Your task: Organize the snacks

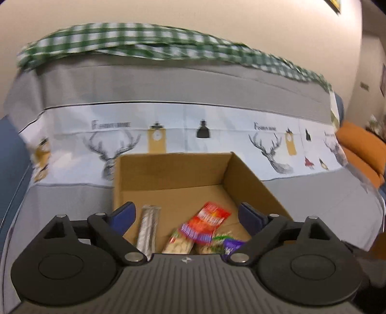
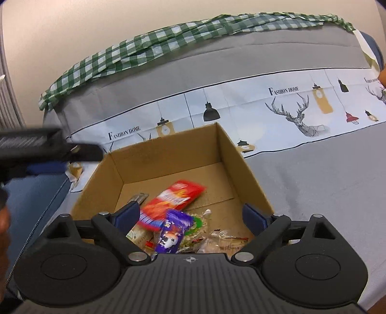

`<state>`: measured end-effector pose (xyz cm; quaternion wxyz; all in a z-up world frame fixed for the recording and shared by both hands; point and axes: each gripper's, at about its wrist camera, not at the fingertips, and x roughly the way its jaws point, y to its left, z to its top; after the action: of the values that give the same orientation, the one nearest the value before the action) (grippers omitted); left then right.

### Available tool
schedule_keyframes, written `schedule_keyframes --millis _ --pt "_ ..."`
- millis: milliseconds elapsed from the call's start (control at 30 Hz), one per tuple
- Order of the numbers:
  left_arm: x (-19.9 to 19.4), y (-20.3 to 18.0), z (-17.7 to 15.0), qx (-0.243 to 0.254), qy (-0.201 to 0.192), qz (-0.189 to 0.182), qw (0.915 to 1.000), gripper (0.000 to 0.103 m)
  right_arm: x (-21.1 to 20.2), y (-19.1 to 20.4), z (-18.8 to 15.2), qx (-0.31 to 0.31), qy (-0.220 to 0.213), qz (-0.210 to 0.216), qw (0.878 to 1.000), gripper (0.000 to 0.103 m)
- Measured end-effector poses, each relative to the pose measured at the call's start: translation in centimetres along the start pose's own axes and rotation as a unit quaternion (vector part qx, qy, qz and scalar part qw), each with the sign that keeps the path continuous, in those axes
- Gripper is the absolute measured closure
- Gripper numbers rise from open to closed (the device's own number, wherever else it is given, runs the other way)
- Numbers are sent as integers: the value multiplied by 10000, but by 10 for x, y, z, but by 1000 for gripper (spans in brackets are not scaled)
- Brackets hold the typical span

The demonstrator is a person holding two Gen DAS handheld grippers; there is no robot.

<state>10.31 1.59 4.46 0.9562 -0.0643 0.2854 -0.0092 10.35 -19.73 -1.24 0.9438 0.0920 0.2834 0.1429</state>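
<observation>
Both tools stand wide open and hold nothing. The left tool (image 1: 187, 215) hangs over the near edge of the cardboard box (image 1: 173, 169), and the right tool (image 2: 191, 215) does the same. Inside the box lie the snacks: a red packet (image 2: 175, 199), a purple packet (image 2: 172, 233), a silver stick pack (image 1: 147, 229) by the box's left wall and a bag of pale nuts (image 1: 178, 245). The box sits on a sofa cover (image 2: 313, 181) printed with deer heads and lamps; a green checked cloth (image 2: 144, 52) lies along the top behind the box, against a cream wall (image 1: 193, 14).
</observation>
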Motion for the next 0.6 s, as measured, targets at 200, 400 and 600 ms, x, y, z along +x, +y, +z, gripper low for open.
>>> schedule_keyframes --millis 200,400,600 --pt "-48 13 -31 -181 -110 357 9991 9 -1 7 -1 -171 53 -193 9997 1" --pt "-78 20 -49 -481 23 365 9982 7 -14 13 -5 -280 34 -204 9994 1" --pt "-93 15 -73 -437 264 617 9968 0 -46 15 -15 -188 -97 -327 9992 1"
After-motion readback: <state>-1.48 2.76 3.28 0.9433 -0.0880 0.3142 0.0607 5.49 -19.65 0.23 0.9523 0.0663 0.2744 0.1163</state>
